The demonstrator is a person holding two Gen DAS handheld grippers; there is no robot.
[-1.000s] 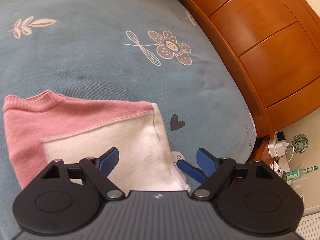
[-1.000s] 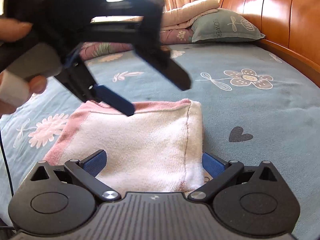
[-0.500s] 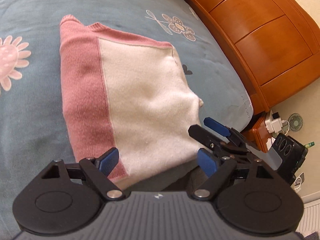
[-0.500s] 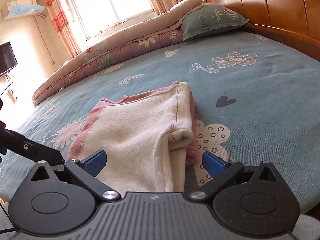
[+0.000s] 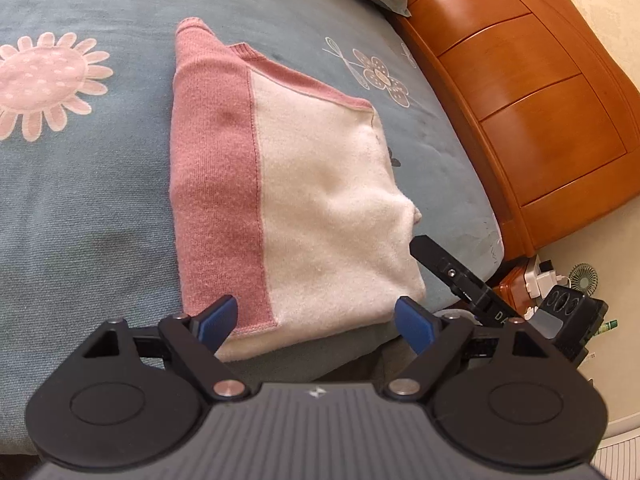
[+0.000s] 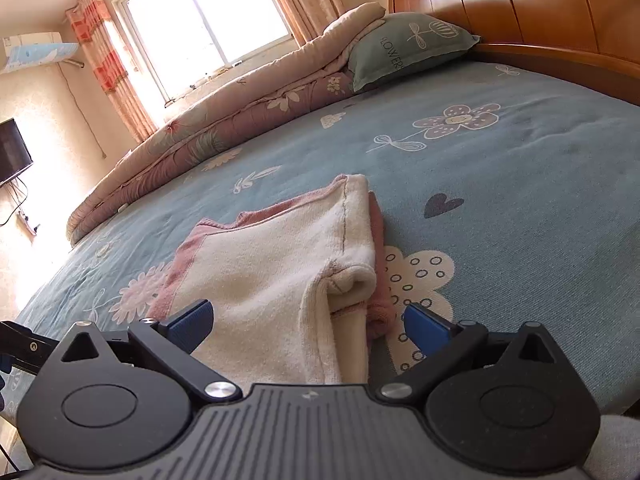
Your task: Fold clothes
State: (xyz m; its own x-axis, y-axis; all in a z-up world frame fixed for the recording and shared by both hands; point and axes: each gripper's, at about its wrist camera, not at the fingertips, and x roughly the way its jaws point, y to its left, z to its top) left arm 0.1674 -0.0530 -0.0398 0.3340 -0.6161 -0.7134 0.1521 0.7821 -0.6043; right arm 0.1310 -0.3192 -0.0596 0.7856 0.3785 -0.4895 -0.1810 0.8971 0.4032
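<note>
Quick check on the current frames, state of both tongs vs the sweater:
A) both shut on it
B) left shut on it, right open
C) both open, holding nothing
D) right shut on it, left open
C: the left tongs and right tongs both show blue pads spread wide apart, while the folded pink-and-cream sweater lies flat on the bed sheet, ungripped.

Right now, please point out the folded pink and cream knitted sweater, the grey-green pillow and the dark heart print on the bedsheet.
Sweater point(image 5: 320, 200), left wrist view, cream panel.
Pillow point(image 6: 404, 50), right wrist view, front face.
Heart print point(image 6: 443, 204), right wrist view, centre.
</note>
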